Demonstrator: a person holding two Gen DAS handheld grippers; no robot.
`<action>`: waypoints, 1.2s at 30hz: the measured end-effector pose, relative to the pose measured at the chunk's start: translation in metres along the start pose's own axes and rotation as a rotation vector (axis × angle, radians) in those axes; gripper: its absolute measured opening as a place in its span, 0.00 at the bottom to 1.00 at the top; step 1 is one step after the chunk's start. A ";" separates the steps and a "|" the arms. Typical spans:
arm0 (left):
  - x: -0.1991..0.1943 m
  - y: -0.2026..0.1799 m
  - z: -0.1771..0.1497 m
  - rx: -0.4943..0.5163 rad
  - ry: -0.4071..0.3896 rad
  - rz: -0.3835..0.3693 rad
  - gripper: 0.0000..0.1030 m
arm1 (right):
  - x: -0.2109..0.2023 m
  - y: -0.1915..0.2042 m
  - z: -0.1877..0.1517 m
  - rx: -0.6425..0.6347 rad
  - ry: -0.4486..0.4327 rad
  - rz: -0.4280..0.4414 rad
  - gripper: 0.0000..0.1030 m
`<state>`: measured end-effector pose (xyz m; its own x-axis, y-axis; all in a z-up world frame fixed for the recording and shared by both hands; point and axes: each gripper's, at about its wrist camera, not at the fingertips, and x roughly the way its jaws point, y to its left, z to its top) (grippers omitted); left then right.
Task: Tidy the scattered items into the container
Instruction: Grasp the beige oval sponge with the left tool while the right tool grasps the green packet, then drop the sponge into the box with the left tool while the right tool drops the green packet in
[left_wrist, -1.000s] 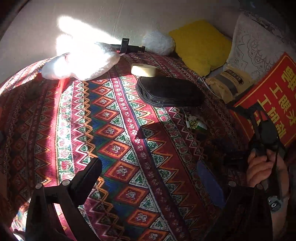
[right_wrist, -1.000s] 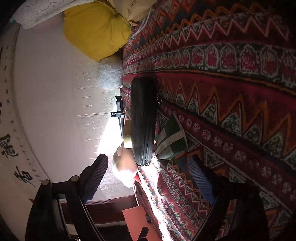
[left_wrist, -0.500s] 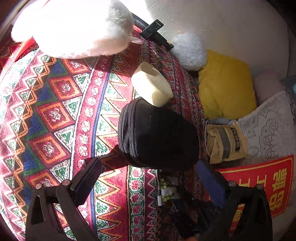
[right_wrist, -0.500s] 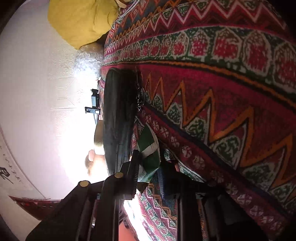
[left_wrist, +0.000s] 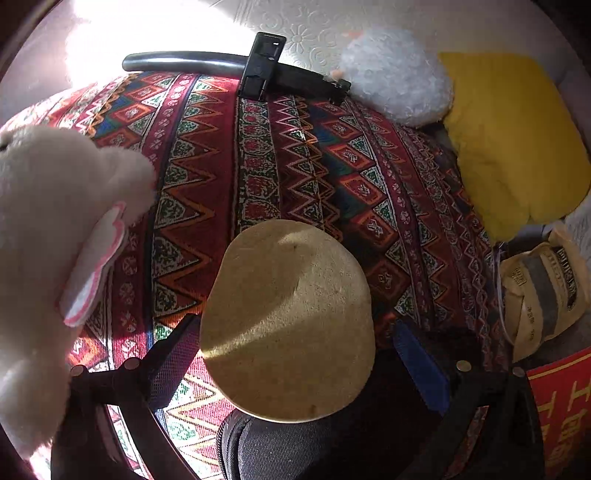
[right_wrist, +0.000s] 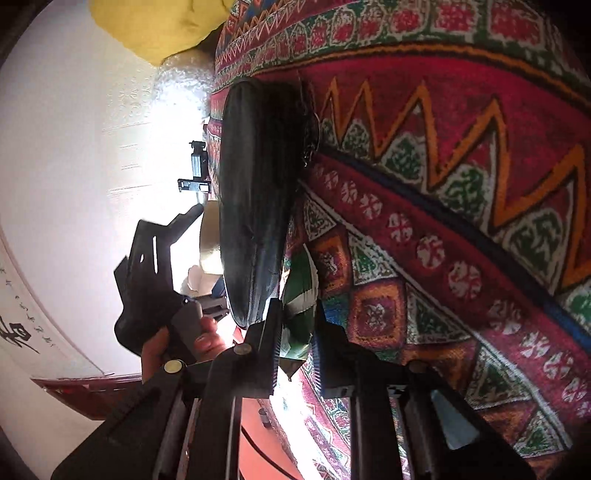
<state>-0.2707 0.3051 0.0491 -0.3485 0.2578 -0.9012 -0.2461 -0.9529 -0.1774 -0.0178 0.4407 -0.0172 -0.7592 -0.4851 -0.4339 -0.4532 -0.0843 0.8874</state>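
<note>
Right gripper (right_wrist: 295, 354) pinched on a green-and-white packet (right_wrist: 300, 295) lying on the patterned blanket (right_wrist: 461, 184) just beside the black pouch (right_wrist: 255, 206), left gripper (left_wrist: 295, 354) spread wide around a tan sponge (left_wrist: 291, 317) (pads not touching), white plush toy (left_wrist: 48, 236) alongside, yellow cushion (left_wrist: 517, 140) far back.
</note>
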 end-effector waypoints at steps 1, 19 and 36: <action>0.001 -0.010 -0.001 0.066 -0.004 0.054 0.86 | 0.001 0.000 0.000 0.001 0.002 -0.002 0.13; -0.259 0.129 -0.170 -0.002 -0.316 -0.086 0.73 | -0.027 0.058 -0.058 -0.218 0.020 0.151 0.12; -0.439 0.489 -0.265 -0.464 -0.675 0.305 0.73 | 0.114 0.253 -0.346 -0.875 0.376 0.187 0.12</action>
<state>0.0019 -0.3160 0.2526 -0.8362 -0.1191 -0.5353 0.2873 -0.9266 -0.2426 -0.0571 0.0629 0.2114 -0.5163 -0.7899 -0.3309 0.2822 -0.5217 0.8051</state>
